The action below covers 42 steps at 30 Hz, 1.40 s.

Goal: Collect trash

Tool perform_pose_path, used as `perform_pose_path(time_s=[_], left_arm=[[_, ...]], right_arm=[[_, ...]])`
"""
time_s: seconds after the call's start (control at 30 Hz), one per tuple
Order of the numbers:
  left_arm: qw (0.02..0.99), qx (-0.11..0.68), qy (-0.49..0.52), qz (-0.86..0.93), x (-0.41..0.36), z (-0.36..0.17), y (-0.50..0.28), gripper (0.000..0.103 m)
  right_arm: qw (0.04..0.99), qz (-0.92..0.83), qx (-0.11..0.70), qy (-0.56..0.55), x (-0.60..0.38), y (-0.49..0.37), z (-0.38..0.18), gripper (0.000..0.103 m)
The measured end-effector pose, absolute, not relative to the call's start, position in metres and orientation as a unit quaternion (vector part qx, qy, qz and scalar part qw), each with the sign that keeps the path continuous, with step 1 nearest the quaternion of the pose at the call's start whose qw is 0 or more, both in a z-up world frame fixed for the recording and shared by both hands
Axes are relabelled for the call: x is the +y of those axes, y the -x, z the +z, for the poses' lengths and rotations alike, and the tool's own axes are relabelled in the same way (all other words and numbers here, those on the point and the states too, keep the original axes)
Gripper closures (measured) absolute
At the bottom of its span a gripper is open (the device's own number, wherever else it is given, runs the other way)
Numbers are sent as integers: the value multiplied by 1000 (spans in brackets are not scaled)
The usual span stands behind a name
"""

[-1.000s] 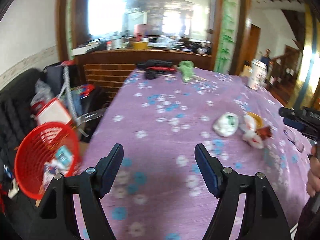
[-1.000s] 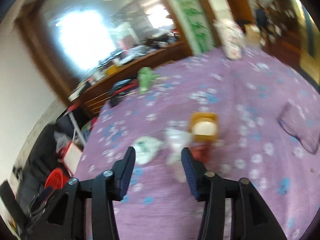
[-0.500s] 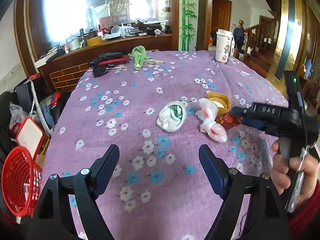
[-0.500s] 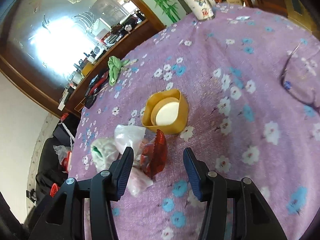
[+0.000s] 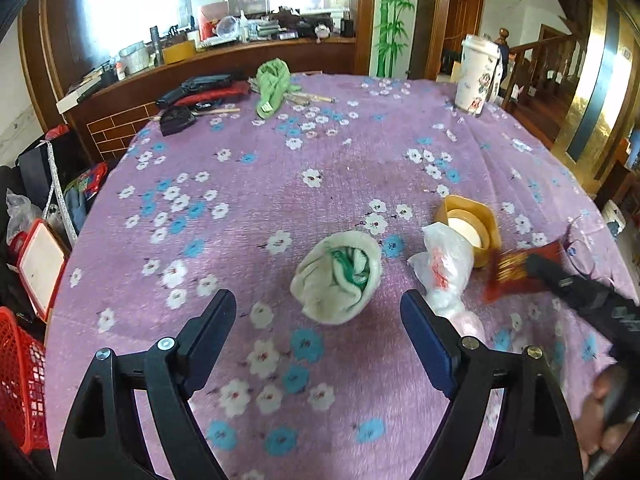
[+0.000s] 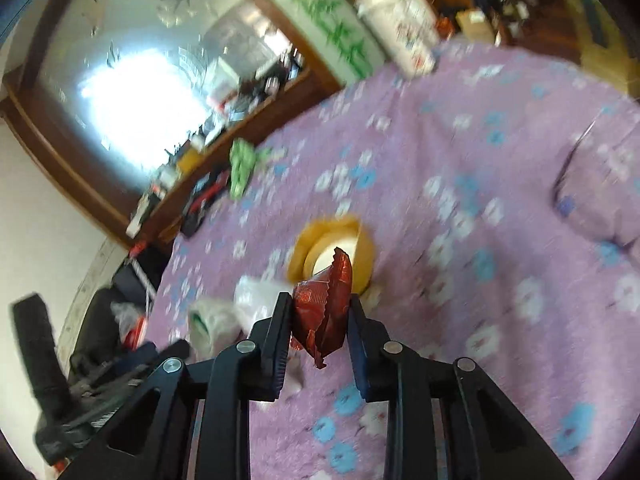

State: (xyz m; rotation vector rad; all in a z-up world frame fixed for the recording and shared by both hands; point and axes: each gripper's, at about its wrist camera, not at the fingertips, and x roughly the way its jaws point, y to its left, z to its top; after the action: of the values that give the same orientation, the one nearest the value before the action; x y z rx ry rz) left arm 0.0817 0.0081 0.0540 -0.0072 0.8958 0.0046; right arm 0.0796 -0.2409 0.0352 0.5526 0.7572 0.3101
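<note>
On the purple flowered tablecloth (image 5: 320, 184) lie a crumpled white-and-green wad (image 5: 338, 276), a clear plastic bag with red print (image 5: 444, 270) and a yellow cup with a white inside (image 5: 468, 228). My left gripper (image 5: 318, 320) is open and empty, just in front of the wad. My right gripper (image 6: 318, 312) is shut on a red foil wrapper (image 6: 326, 304), lifted a little above the cloth in front of the yellow cup (image 6: 332, 248). The wrapper also shows blurred in the left wrist view (image 5: 516, 270).
A red mesh basket (image 5: 18, 380) stands on the floor at the left. At the table's far end are a green cloth (image 5: 272, 84), black and red items (image 5: 200, 92) and a tall paper cup (image 5: 476, 74). Glasses (image 6: 592, 184) lie at the right.
My right gripper closed on the red wrapper and lifted it. My left gripper moved closer to the white-and-green wad.
</note>
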Motion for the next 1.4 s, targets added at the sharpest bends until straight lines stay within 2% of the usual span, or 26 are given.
perform_pose_path(time_s=[0.3,0.33,0.37,0.4,0.43,0.6,1.07,1.4], left_arm=[[895,446,0,20,-2,23,-113,20],[894,447,3,18,-1,21,-114,25],[894,448,6,17,1,19,-115,36],[893,451,10,14,2,18,-115,43],[890,455,16,8,5,16,-116,54],[896,444,26,2,9,17,-108,64],[937,347,28,45,31,41,-62,65],[948,313,13,53,33,53,-52,64]], right_arm=[[889,161,335,-267,-245,-75,48,75],[890,161,334,-265,-245,-74,49,75],[892,161,333,-262,-244,-74,50,75],[892,164,333,-259,-242,-74,50,75],[891,167,334,-258,-240,-75,50,75],[894,169,333,-248,-237,-74,50,75],[902,176,326,-222,-226,-71,54,75],[906,188,325,-197,-213,-68,56,75]])
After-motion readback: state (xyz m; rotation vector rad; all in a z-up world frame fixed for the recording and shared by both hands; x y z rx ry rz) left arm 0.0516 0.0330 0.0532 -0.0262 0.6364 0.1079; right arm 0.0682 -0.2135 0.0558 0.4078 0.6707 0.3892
